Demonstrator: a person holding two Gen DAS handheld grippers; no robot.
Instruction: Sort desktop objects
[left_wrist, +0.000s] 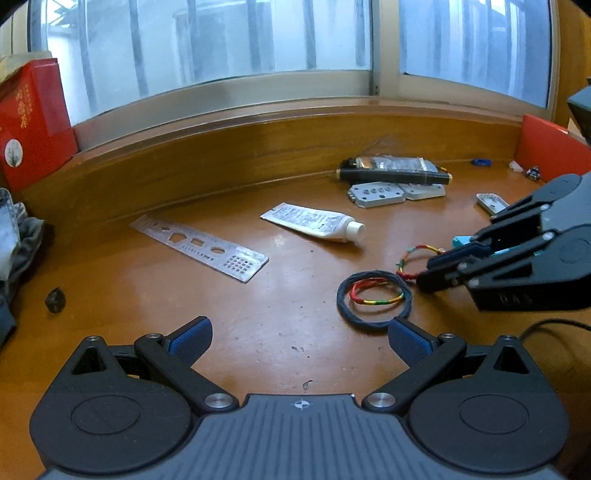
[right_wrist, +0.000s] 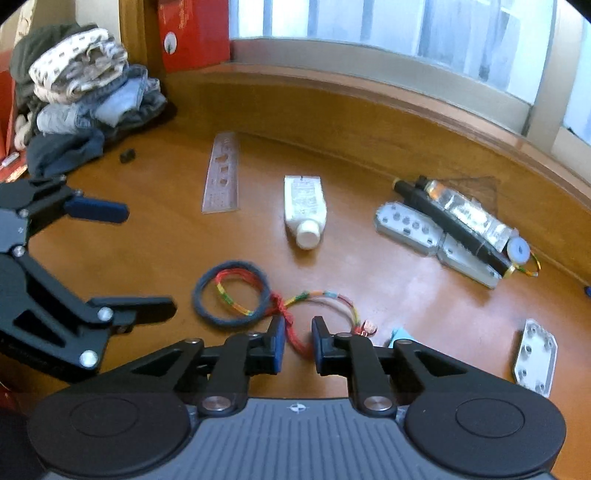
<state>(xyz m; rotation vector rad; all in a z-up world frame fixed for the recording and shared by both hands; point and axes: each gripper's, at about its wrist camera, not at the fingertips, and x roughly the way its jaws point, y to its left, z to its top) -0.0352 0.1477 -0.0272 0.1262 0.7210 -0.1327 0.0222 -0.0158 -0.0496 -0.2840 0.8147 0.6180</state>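
Right gripper (right_wrist: 298, 341) slightly parted, pads clear of the red cord of a braided bracelet (right_wrist: 325, 306) lying between them. Left gripper (left_wrist: 300, 338) released. Second bracelet (right_wrist: 236, 293) inside dark hair tie (right_wrist: 199, 295) on desk (right_wrist: 406, 295).

both hand-held grippers (left_wrist: 300, 334) (right_wrist: 298, 341) agape

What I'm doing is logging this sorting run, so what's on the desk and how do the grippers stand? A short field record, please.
surface: wooden desk under a window
left gripper: open wide, nothing between the pads
right gripper: slightly open, astride a red stretch of the coloured cord
hair band: dark ring, flat, with one loop of the cord inside it
white tube: lying flat, capped
metal plate: flat, with cut-outs, beside the tube
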